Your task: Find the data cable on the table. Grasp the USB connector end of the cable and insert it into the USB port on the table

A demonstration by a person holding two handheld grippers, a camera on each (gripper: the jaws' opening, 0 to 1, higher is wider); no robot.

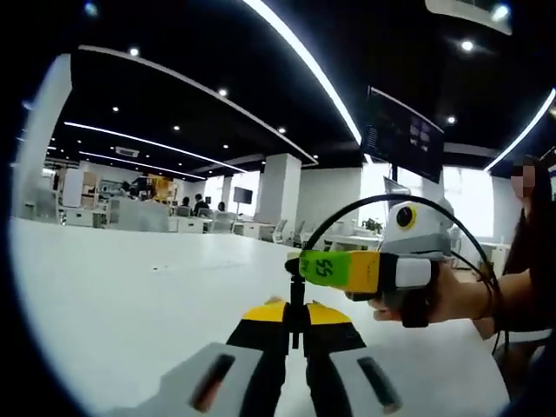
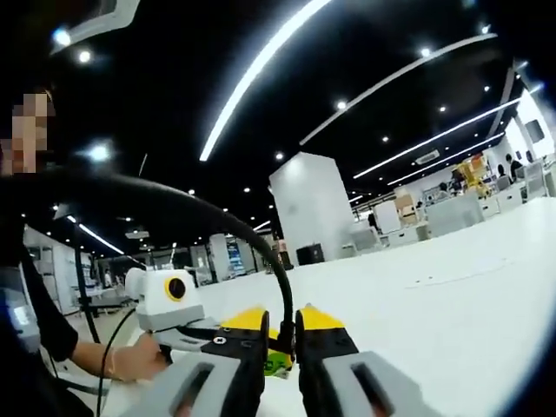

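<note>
Black cable (image 2: 286, 300) runs lengthwise thru both: left gripper (image 1: 296, 314) & right gripper (image 2: 286, 337) tip-to-tip, jaws pinching it.

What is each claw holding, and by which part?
The left claw and right claw each pinch the black cable on its cord; the connector end cannot be made out.

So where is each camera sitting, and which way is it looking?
Left gripper view: sits on the left gripper, looks across the white table into the office; its fingers and the person's right hand show.
Right gripper view: sits on the right gripper, looks toward the person; its fingers and the left hand show.
Both share the table, the black cable and both grippers.
</note>
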